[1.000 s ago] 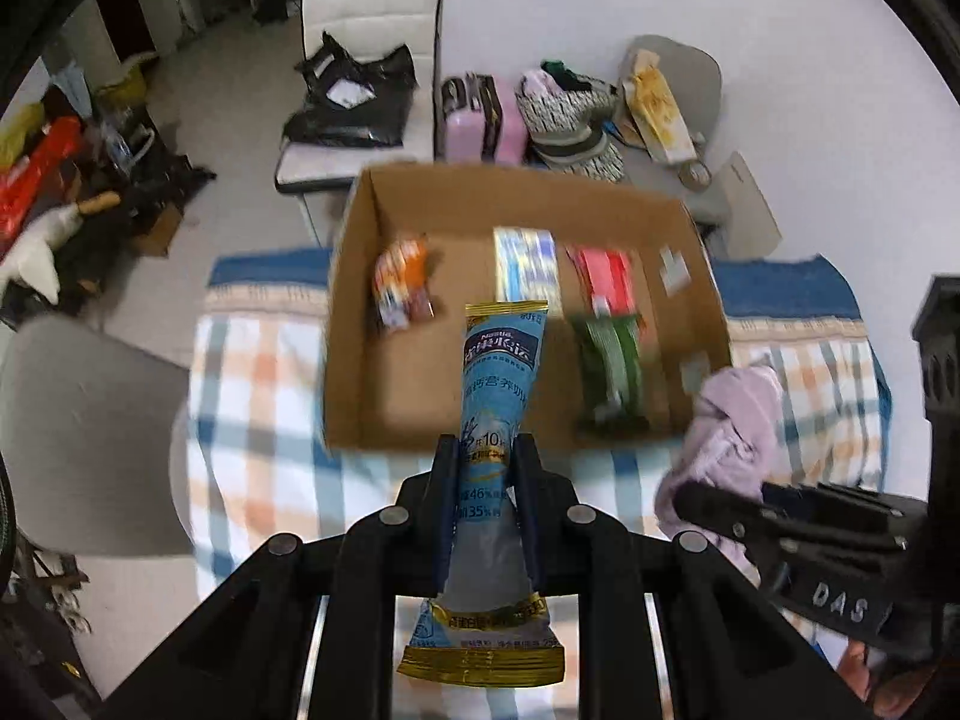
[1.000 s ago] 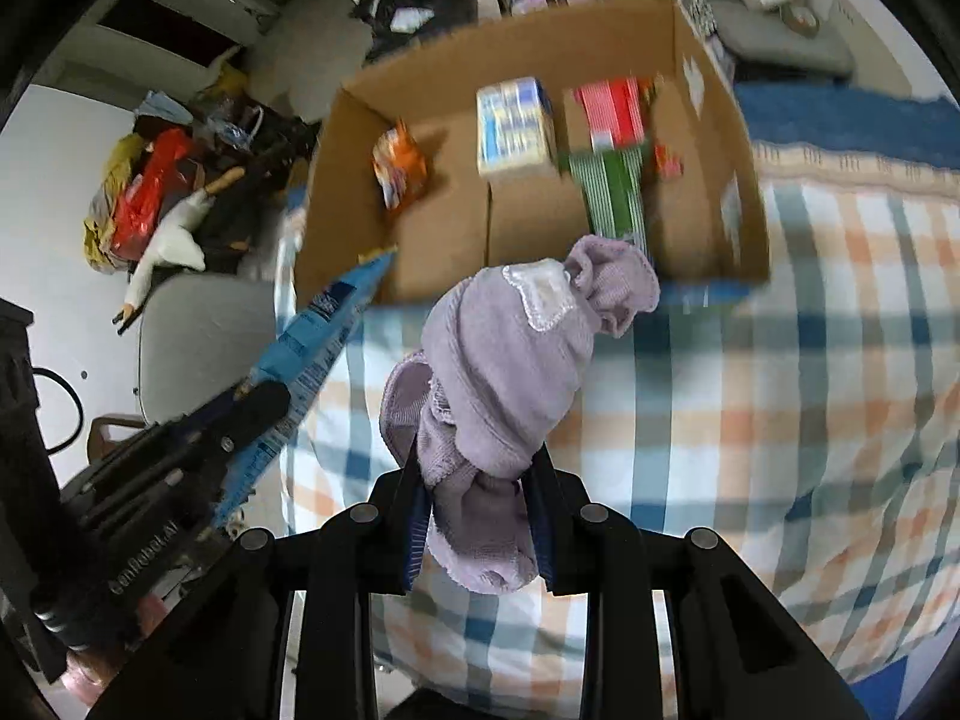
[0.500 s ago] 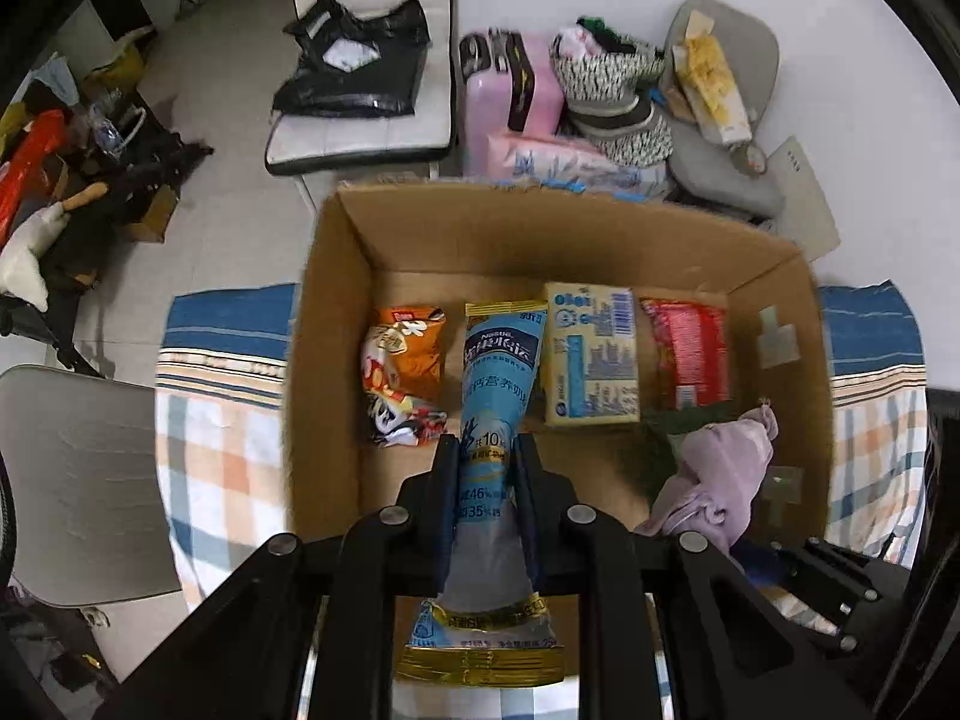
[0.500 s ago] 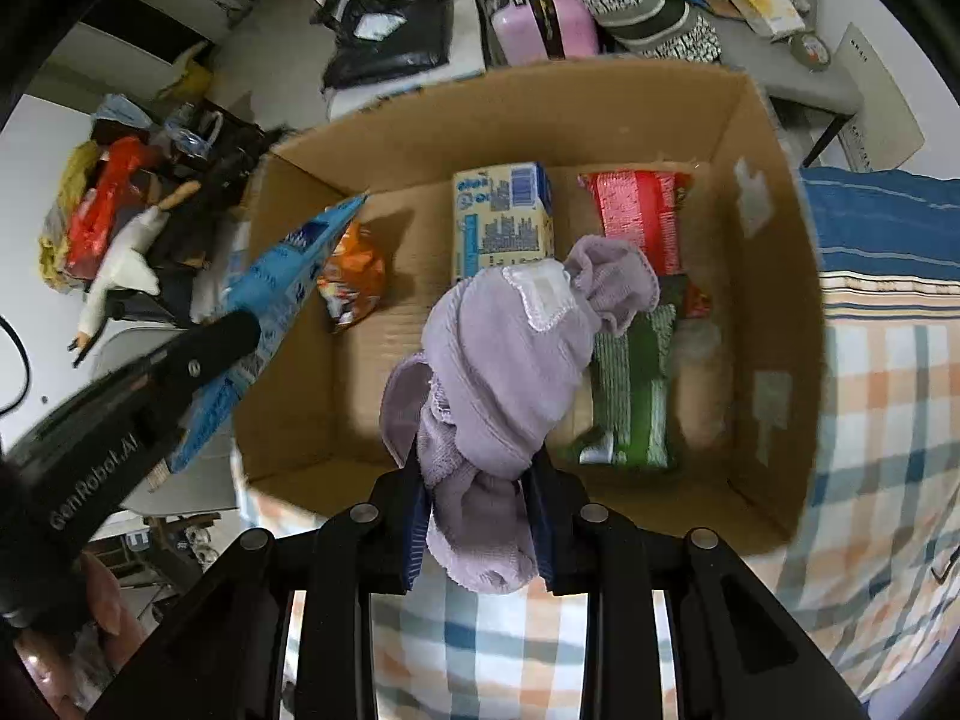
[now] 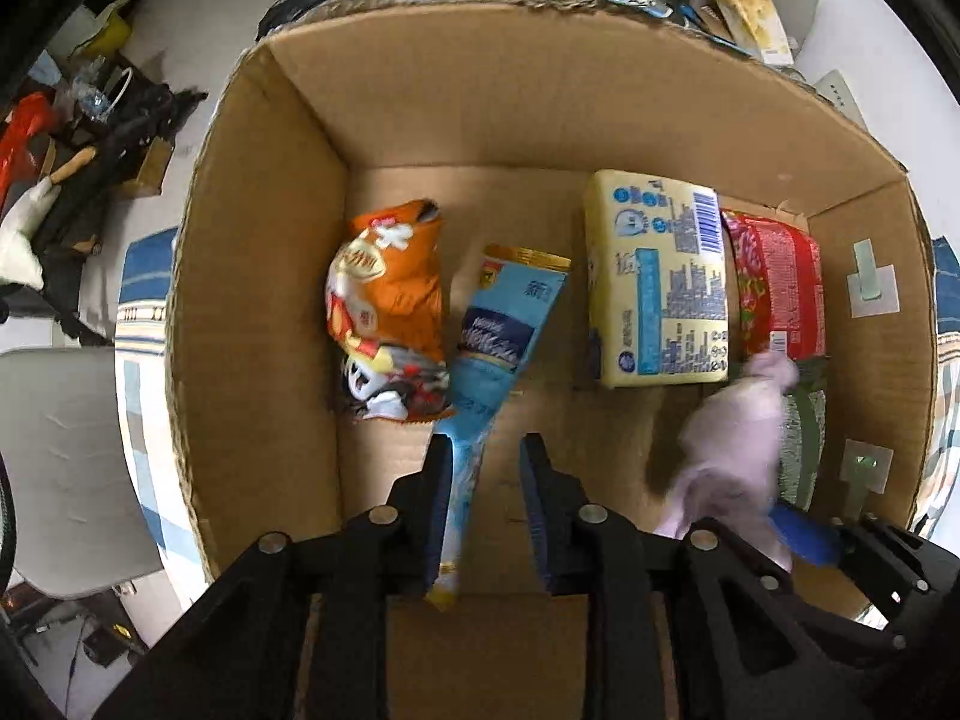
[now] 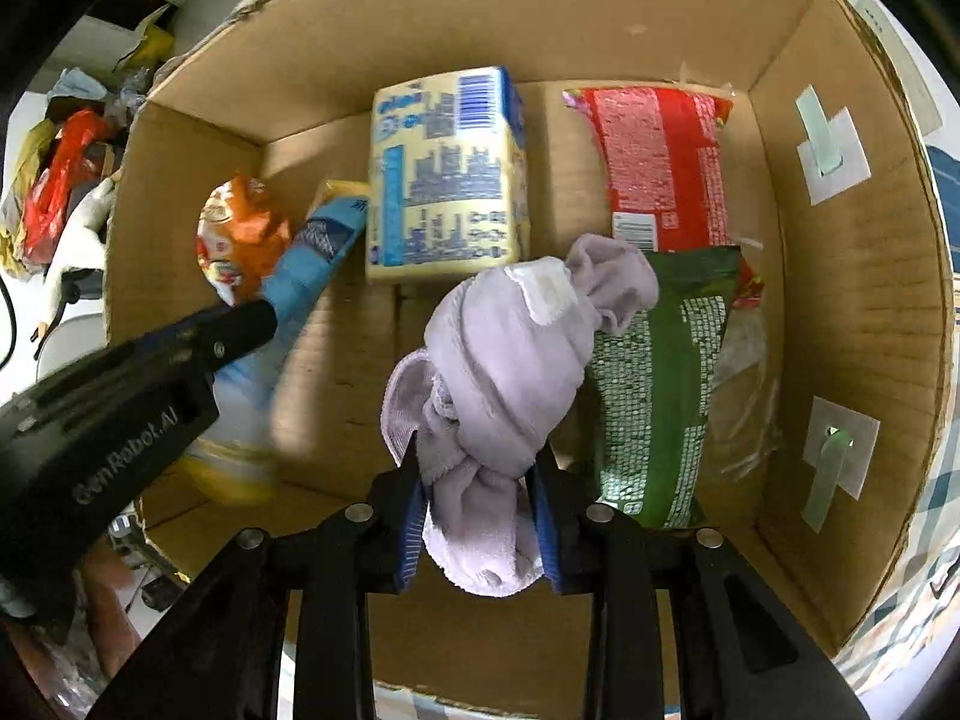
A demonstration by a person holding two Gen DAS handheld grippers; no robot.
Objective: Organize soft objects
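Note:
Both grippers are inside the open cardboard box (image 5: 264, 276). My left gripper (image 5: 485, 450) is open; the blue pouch (image 5: 498, 354) lies loose between its jaws, leaning on the left one, next to the orange snack bag (image 5: 384, 306). My right gripper (image 6: 480, 462) is shut on the lilac knotted cloth (image 6: 510, 348) and holds it over the box floor, beside the green packet (image 6: 660, 384). The cloth also shows in the left wrist view (image 5: 732, 438), and the pouch in the right wrist view (image 6: 306, 276).
A yellow and blue tissue pack (image 5: 660, 276) and a red packet (image 5: 777, 288) lie at the back of the box. The box wall (image 6: 852, 300) is close on the right. A checked tablecloth (image 6: 924, 588) lies under the box. Floor clutter (image 5: 60, 150) lies to the left.
Both grippers have moved forward and down into the box. My left gripper has opened and let go of the blue pouch, which has dropped beside the orange bag. The right still holds the cloth.

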